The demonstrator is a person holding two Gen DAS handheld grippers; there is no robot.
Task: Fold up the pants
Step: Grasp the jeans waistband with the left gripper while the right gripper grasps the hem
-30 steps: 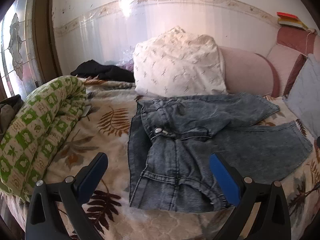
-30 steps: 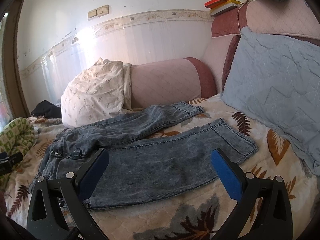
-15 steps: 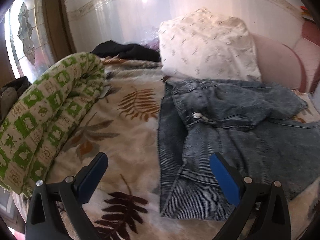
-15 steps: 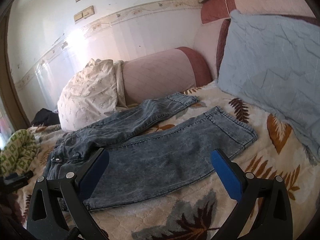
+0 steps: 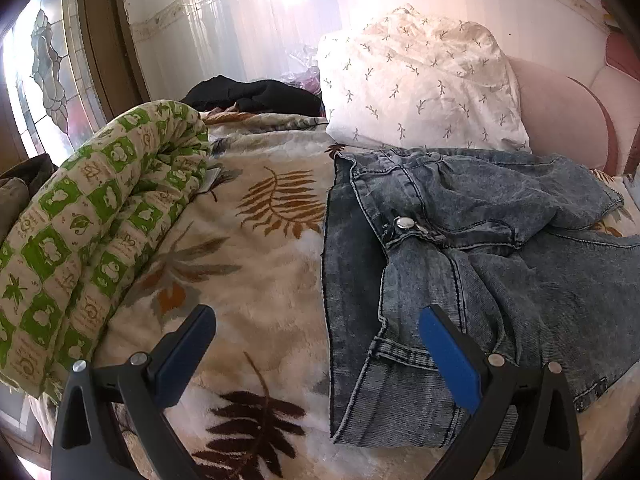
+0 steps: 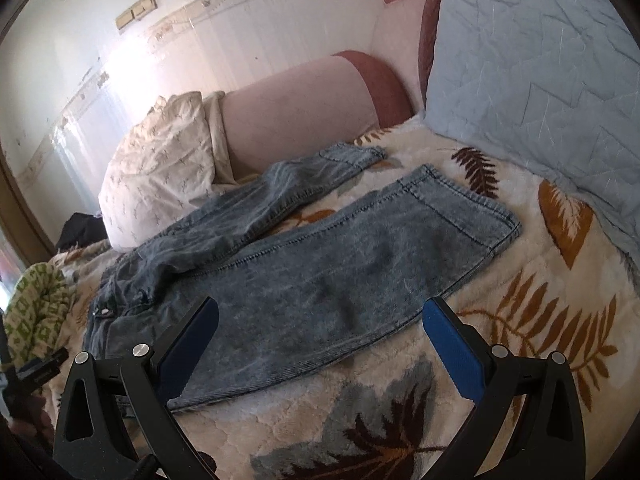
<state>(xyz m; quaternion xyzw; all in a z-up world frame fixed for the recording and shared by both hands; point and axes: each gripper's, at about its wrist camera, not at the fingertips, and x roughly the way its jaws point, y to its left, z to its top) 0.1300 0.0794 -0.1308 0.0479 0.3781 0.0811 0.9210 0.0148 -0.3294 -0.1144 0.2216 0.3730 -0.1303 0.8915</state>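
— Where are the pants for you right now?

— Your jeans [image 6: 320,264] lie spread on the bed [image 6: 520,320], on its leaf-patterned blanket, unfolded. In your right view the two legs run away from you toward the blue quilted cushion [image 6: 540,64]; the nearer leg lies flat, with its hem near that cushion, and the farther leg [image 6: 280,188] is rumpled and ends near the pink bolster [image 6: 300,100]. The legs part toward the hems, with blanket showing between them.

— And the waist?

— In your left view the waistband [image 5: 380,184] faces the green-and-white rolled quilt [image 5: 92,220], button [image 5: 404,222] showing, the front twisted and bunched around the fly. The white patterned pillow [image 5: 416,84] sits just behind the waist, and a dark garment [image 5: 256,96] lies beyond the quilt, by the wall.

— What are your grippers doing?

— Your left gripper [image 5: 316,344] hovers above the near edge of the waist end, jaws spread wide and holding nothing — one blue pad over the blanket, the other over the denim. Your right gripper [image 6: 320,336] hovers over the nearer leg's thigh, jaws likewise wide apart and empty. Whether either touches the cloth, you cannot tell.
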